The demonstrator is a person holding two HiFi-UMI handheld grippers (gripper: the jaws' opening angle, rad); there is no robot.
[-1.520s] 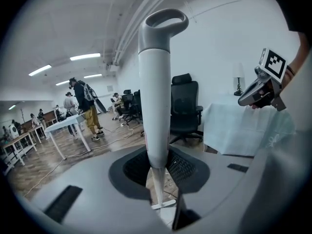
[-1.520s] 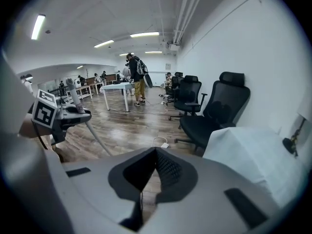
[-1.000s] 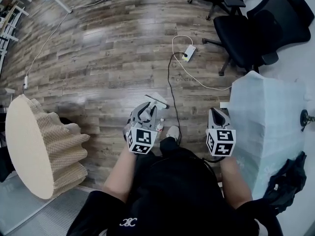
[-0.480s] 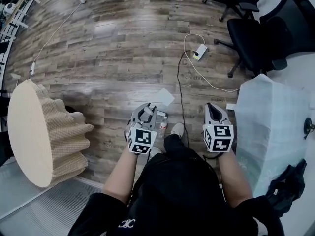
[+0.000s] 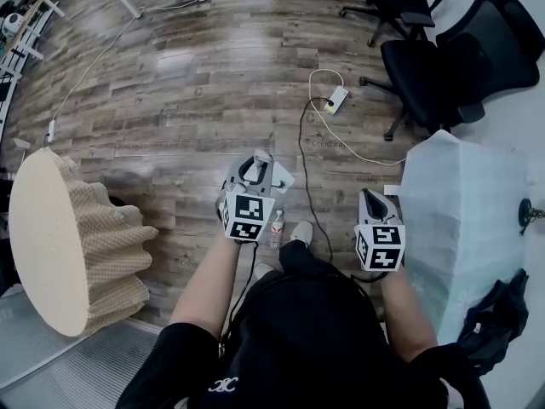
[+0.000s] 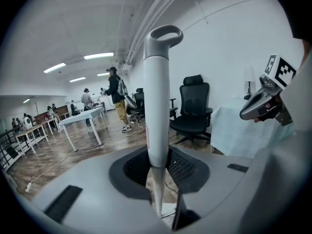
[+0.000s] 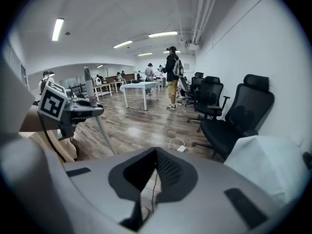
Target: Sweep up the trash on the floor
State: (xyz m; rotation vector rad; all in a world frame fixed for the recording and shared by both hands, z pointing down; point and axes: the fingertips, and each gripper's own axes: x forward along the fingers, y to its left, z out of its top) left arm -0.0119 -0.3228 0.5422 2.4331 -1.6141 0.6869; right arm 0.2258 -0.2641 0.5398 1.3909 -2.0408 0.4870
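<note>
The sweeping looks barely begun: the wide wooden floor (image 5: 196, 83) has not been cleared, and litter lies close to the person's pale shoe (image 5: 299, 230), the reference point for every place given here. The person stands looking steeply down with a tool in one hand, so picking up the tool seems done, while the sweeping itself seems to be left. The tool is a long grey-white handle (image 6: 157, 111) with a loop at its top. It stands upright above the shoe and a little to its left. The left gripper (image 5: 255, 167) is up and to the left of the shoe, its jaws closed tight on the lower part of this handle, which rises straight out from between them. A flat white piece (image 5: 281, 179) lies on the floor just past that gripper, directly up from the shoe. It may be the head of the tool or a loose sheet; the views do not settle which. The right gripper (image 5: 375, 198) is to the right of the shoe and level with it. Its jaws are brought together on nothing, and only the floor and a thin cable show beyond them. Smallest of all, what looks like a small bottle (image 5: 276, 222) lies just to the left of the shoe, not yet swept.
</note>
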